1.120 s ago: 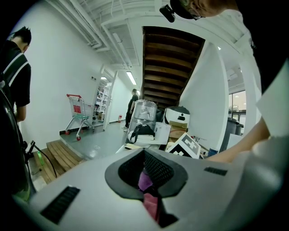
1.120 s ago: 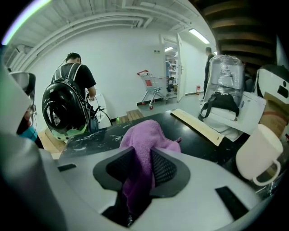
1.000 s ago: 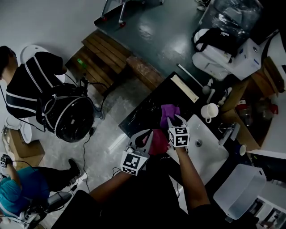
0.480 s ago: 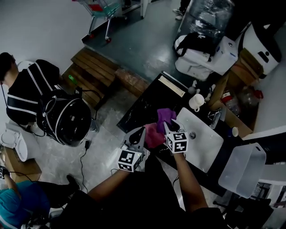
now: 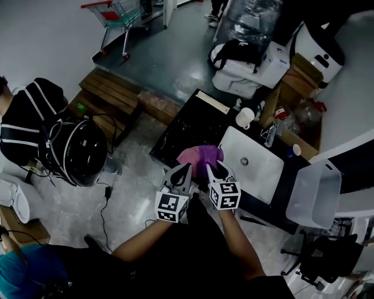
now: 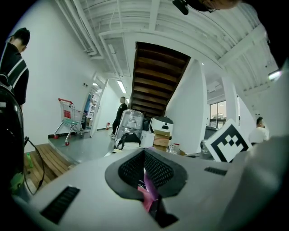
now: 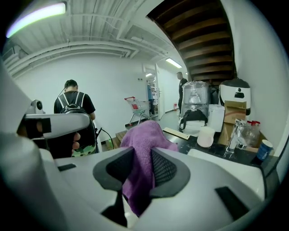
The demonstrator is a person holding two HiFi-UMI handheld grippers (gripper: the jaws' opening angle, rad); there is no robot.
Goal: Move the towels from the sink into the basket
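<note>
A white sink point(image 5: 263, 175) sat in a dark counter point(image 5: 187, 131) above the grey floor point(image 5: 175, 52), with a pale basket point(image 5: 312, 195) beside the sink. Just off the sink's rim hung two crumpled towels — the pink towel point(image 5: 187, 155) pinched tight in the left gripper point(image 5: 186, 167), the purple towel point(image 5: 209, 153) clamped in the right gripper point(image 5: 210, 167).

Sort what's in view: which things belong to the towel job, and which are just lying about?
Job: pink towel in the left gripper, purple towel in the right gripper, sink, basket.
Lying about: mug, cart, bench, water jug.
</note>
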